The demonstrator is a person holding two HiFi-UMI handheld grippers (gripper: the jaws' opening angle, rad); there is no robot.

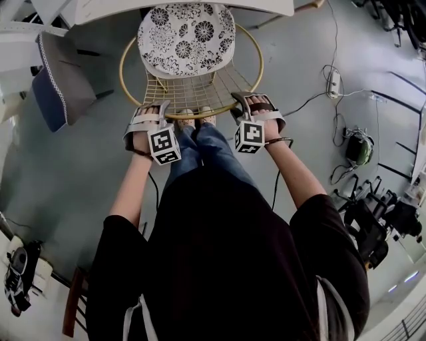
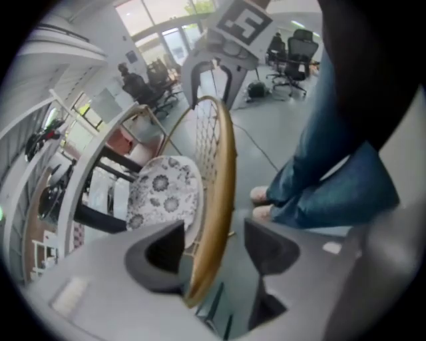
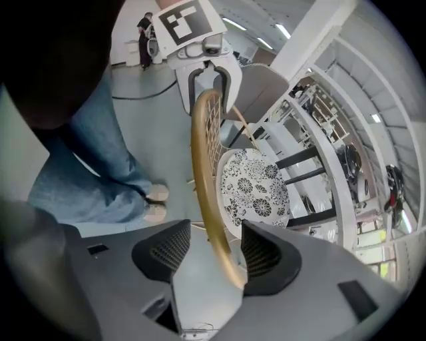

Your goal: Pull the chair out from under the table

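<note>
between both sets of jaws runs the chair's (image 1: 193, 86) gold back rim (image 3: 202, 166), with the floral cushion (image 1: 186, 40) beyond and its far edge right at the table (image 1: 186, 6). left gripper (image 1: 152, 106) and right gripper (image 1: 241, 101) both sit parted around the rim, not clamped. could be pre-grab or just let go. any pull from here wants both clamped evenly and drawn straight back.

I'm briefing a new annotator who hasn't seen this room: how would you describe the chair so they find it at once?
Start at the white table along the top of the head view. The chair stands at its near edge, just ahead of the person's feet. It alone has a round gold rim, a wire-mesh back and a black-and-white floral cushion, unlike the grey-and-blue padded piece to its left.
</note>
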